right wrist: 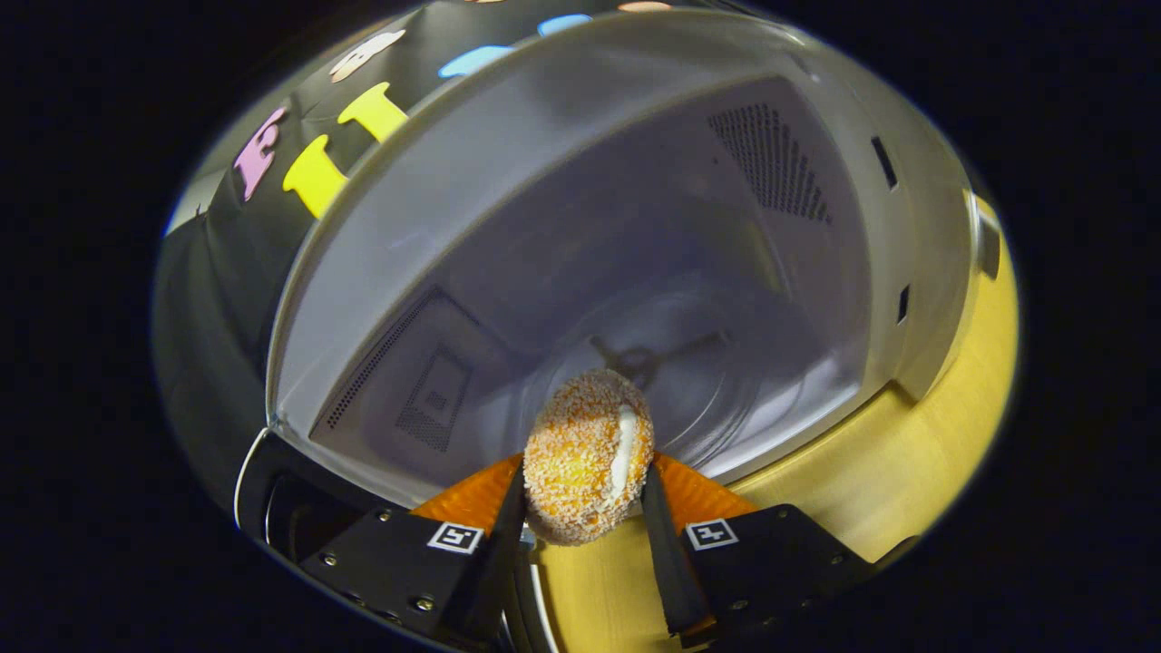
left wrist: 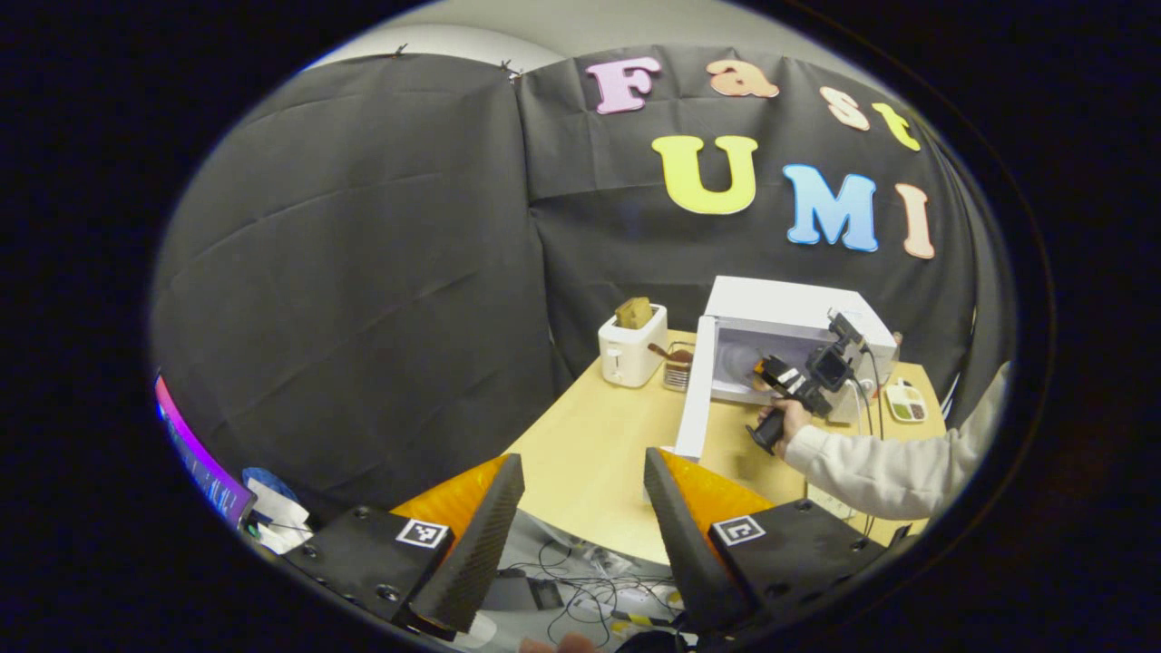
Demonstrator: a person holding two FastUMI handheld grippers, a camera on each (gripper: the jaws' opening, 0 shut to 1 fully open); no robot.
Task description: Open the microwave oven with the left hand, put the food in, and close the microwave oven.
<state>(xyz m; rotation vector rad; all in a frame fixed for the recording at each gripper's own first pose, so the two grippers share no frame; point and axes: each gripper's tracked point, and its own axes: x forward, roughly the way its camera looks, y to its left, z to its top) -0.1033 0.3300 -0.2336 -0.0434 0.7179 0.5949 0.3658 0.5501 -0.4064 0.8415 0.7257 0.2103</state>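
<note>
The white microwave oven (left wrist: 787,317) stands at the back of the wooden table (left wrist: 599,453) with its door (left wrist: 695,390) swung open to the left. My left gripper (left wrist: 582,481) hangs open over the table's near edge, nothing between its fingers. Farther off, a hand holds my right gripper (left wrist: 766,370) at the oven's mouth. In the right gripper view, my right gripper (right wrist: 580,494) is shut on a round crumb-coated pastry with a white stripe (right wrist: 588,453), held just in front of the oven cavity (right wrist: 635,272) and its glass turntable (right wrist: 698,381).
A white toaster (left wrist: 631,349) with bread in it stands left of the oven door, a small container (left wrist: 677,367) beside it. A small dish (left wrist: 905,401) sits right of the oven. Cables (left wrist: 590,594) lie on the floor below the table's edge.
</note>
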